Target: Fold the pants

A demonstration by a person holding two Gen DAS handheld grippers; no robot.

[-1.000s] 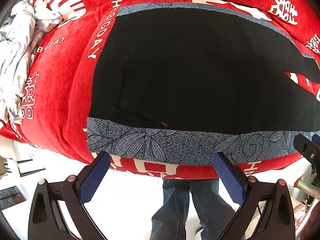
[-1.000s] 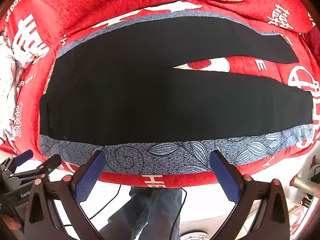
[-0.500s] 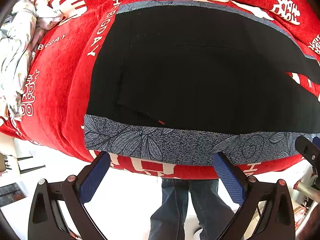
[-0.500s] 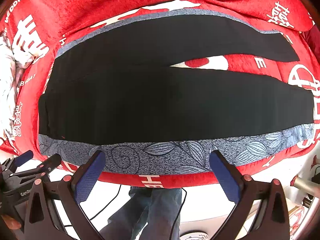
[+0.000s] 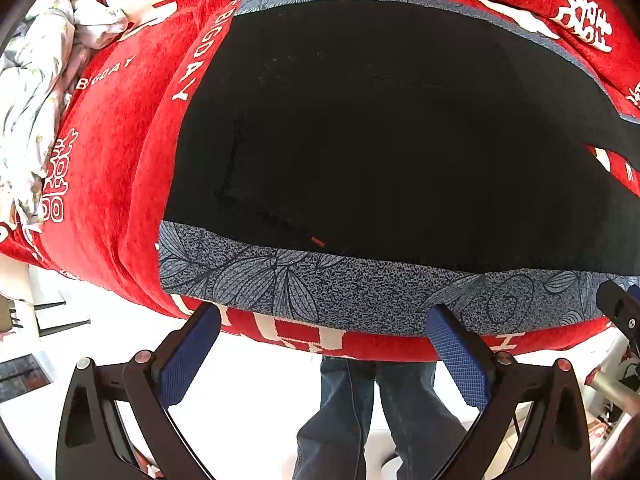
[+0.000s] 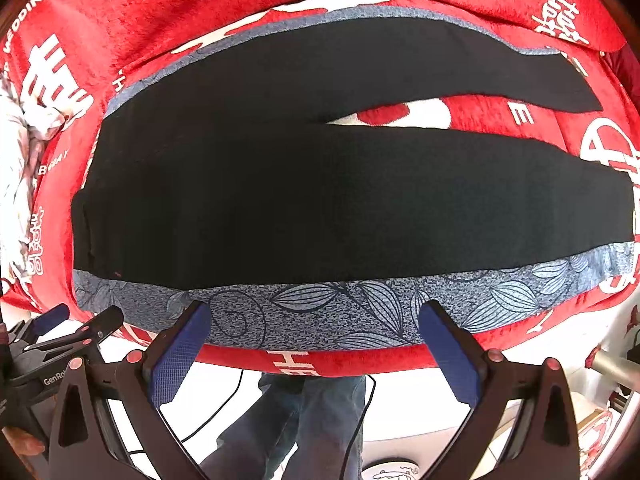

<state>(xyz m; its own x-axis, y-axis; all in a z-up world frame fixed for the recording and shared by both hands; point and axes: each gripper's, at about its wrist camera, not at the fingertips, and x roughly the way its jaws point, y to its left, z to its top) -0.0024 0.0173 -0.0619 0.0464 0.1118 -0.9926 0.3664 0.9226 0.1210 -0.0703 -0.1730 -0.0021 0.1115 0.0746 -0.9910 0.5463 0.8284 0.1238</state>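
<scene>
The pants lie flat and unfolded on a bed, over a blue-grey leaf-print strip of cloth that itself lies on a red blanket. The waist is at the left and both legs run off to the right, parted by a narrow wedge where the blanket shows through. I see no fold in them, so I judge the task hardly begun: spreading is done, and every fold is left, probably one leg over the other first, then the length halved.

The left gripper hovers off the near edge of the bed by the waist end, its fingers spread wide with nothing between them. The right gripper hovers off the same edge further along the near leg, its fingers likewise spread and empty. Neither touches the cloth.

The pants are plain black, matte and limp, lying nearly without creases; faint stitch lines near the waist suggest a pocket, with a tiny orange tack at its corner. The near leg is broad and ends in a straight hem; the far leg narrows toward a slanted end. The blanket is plush, with white printed characters and letters. A crumpled pale floral sheet sits at the far left. The finger pads are blue with a fine knurled grain. Below the bed edge, a person's jeans show
</scene>
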